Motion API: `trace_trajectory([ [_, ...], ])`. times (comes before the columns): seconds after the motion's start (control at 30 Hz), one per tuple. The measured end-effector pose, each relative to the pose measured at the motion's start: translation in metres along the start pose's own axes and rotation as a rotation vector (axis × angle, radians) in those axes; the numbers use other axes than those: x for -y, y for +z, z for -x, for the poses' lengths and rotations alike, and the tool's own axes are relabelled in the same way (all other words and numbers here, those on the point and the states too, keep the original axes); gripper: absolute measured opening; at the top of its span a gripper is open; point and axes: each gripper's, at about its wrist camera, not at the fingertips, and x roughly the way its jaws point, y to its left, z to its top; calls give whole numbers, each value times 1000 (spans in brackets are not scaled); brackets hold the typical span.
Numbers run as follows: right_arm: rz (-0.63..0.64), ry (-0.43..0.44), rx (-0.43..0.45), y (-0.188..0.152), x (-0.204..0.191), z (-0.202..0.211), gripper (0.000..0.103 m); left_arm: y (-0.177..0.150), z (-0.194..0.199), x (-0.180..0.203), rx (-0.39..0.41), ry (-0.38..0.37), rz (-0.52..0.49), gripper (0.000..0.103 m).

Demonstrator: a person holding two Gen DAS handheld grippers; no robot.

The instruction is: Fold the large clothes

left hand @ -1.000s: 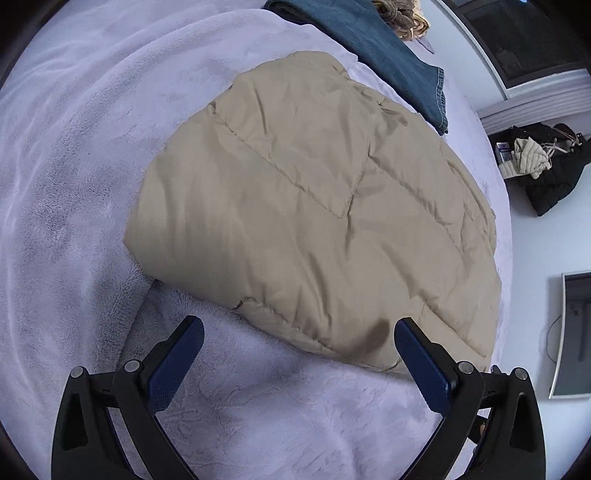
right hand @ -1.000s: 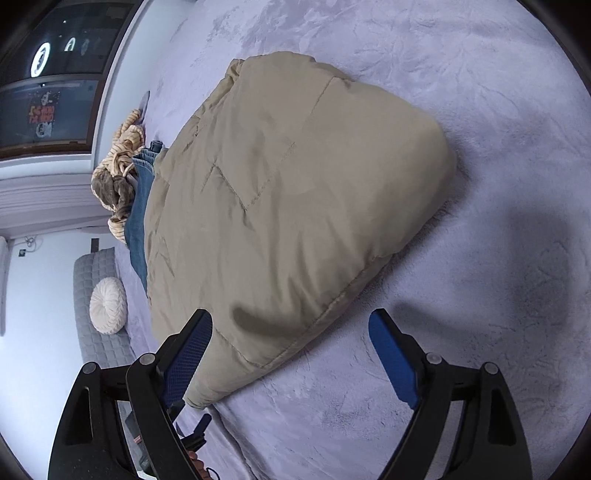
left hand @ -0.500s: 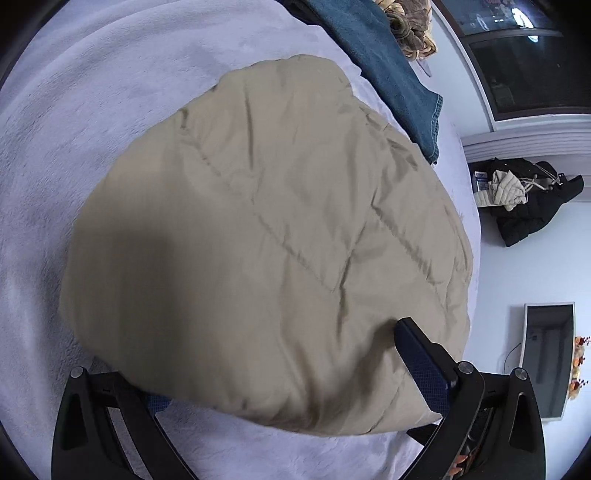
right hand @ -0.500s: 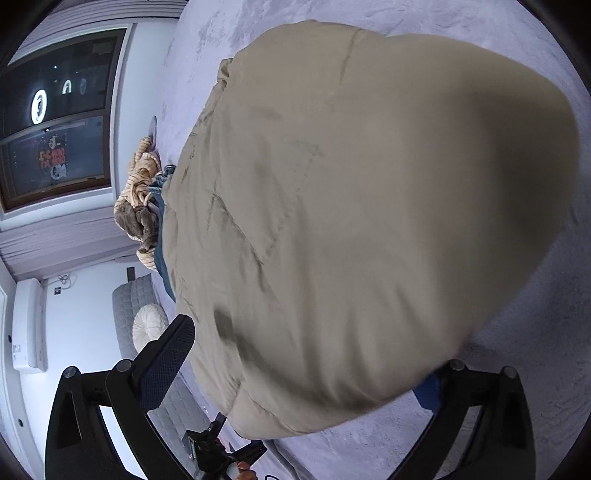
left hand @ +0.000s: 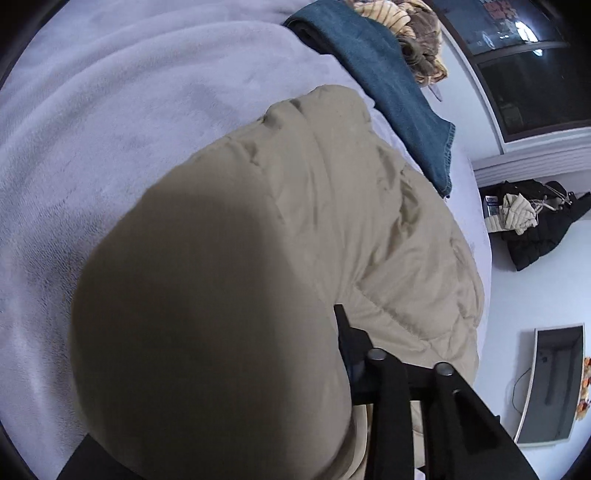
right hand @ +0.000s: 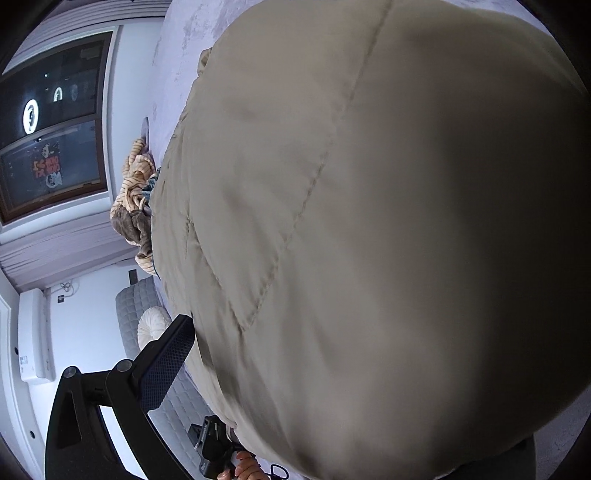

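Now, left claw (left hand: 343,354): my grip hidden by beige jacket (left hand: 332,206)
Right claw (right hand: 332,369): cannot tell, jacket covers far finger
Bed (left hand: 129,110): under jacket

Blue jeans (left hand: 391,92) beside striped cloth (left hand: 413,33) on grey blanket (left hand: 129,110).

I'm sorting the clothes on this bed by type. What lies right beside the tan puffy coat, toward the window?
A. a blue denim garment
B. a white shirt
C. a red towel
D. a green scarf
A. In the left wrist view a blue denim garment lies along the far edge of the tan coat on the lavender blanket.
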Motion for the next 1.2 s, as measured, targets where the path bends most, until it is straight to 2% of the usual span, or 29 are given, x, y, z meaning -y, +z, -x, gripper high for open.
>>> trace_trajectory([
  [0.07, -24, -20, 2, 0, 1, 3, 79, -3, 11, 11, 19, 28, -77, 26],
  [0.1, -27, -19, -2, -1, 2, 5, 58, -5, 16, 18, 29, 42, -120, 25],
  [0.13, -25, -11, -4, -3, 2, 7, 43, -9, 21, 27, 42, 60, -173, 24],
  [0.23, 26, -9, 17, -13, -8, 17, 27, -18, 36, 40, 69, 74, -269, 24],
  [0.47, 98, -2, 52, -46, -28, 42, 25, -24, 74, 35, 49, 39, -356, 24],
  [0.63, 112, -23, 65, -79, -25, 58, 25, -40, 99, 22, 17, 27, -399, 24],
  [0.77, 118, -60, 55, -106, -14, 72, 25, -65, 118, 1, -9, 18, -400, 24],
  [0.97, 121, -94, 6, -132, 7, 87, 25, -108, 144, -24, -2, 20, -382, 24],
  [1.2, 157, -103, -54, -141, 17, 109, 25, -174, 180, -54, -35, 46, -348, 24],
])
